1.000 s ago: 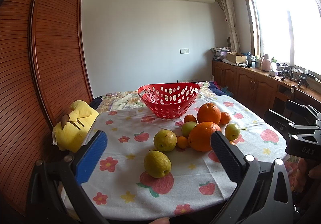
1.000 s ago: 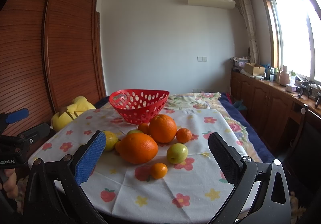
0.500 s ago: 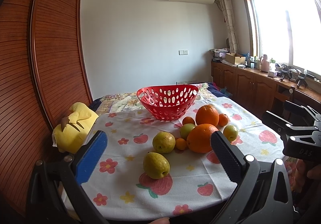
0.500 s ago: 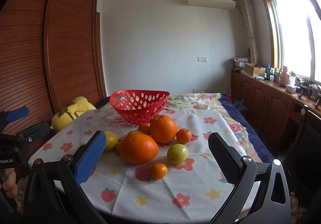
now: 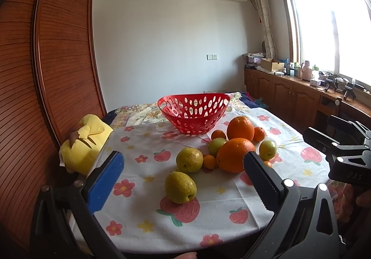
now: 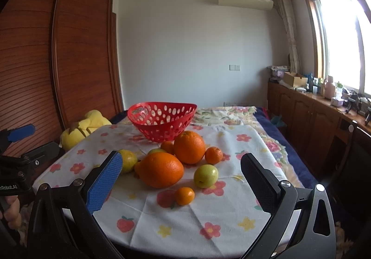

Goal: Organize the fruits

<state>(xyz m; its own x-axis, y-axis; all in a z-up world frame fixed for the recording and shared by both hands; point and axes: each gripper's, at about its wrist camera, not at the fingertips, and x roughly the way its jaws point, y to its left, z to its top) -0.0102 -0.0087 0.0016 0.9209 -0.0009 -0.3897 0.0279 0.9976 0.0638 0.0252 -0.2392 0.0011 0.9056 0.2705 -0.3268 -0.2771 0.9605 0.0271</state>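
Barely shifted since earlier, left gripper and right gripper both spread and empty, smooth round fruit clustered ahead, perforated red plastic basket beyond.

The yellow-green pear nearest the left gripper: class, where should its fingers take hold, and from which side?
Grip the yellow-green pear across its broad middle, coming straight in from the near table edge. It lies on its side, apart from the other fruit, between the open left gripper's fingers in view.
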